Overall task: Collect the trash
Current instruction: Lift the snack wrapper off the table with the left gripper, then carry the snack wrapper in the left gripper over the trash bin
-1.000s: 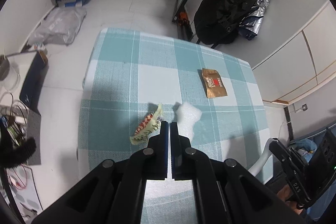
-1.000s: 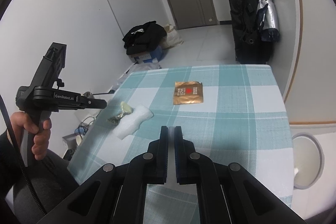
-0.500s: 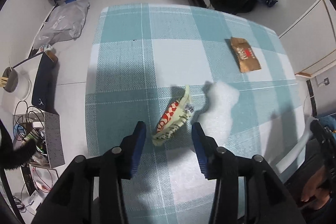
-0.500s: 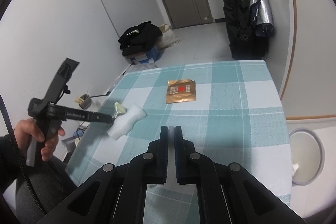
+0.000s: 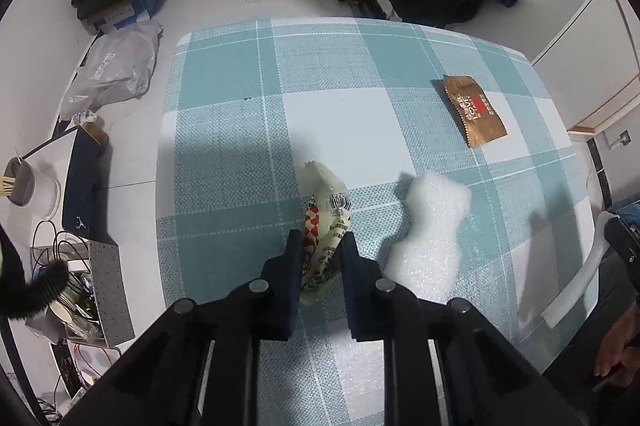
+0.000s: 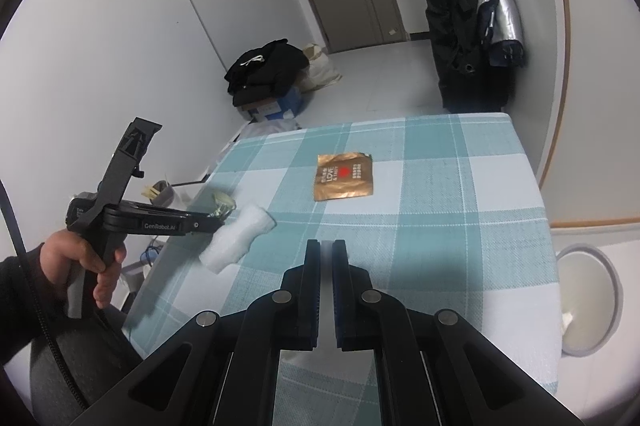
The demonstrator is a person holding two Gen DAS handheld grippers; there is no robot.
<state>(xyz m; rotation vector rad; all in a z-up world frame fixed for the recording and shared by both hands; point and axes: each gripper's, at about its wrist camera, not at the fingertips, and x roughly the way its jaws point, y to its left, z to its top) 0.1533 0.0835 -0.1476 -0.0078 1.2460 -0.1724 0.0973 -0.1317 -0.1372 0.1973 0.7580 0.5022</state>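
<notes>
Now, a teal-checked woven cloth covers the counter (image 5: 224, 98); the left hand-held gripper (image 5: 320, 246) straddles a crinkly pale snack wrapper (image 5: 326, 222) beside white bubbly foam (image 5: 432, 226), partly parted, contact unclear; right hand-held gripper (image 6: 326, 246) nearly closed, empty; glossy bronze sachet (image 5: 474, 110) lies flat.

- The pale green crinkled snack wrapper (image 5: 325, 222) has its lower part hidden between the left gripper (image 5: 319, 250) fingers; whether the pads press it cannot be told.
- From the right wrist, only that wrapper's tip shows.
- The round white bin (image 6: 586, 300) is cut by the lens edge.
- Print on the flat brown foil packet (image 5: 474, 109) is too small to read fully.
</notes>
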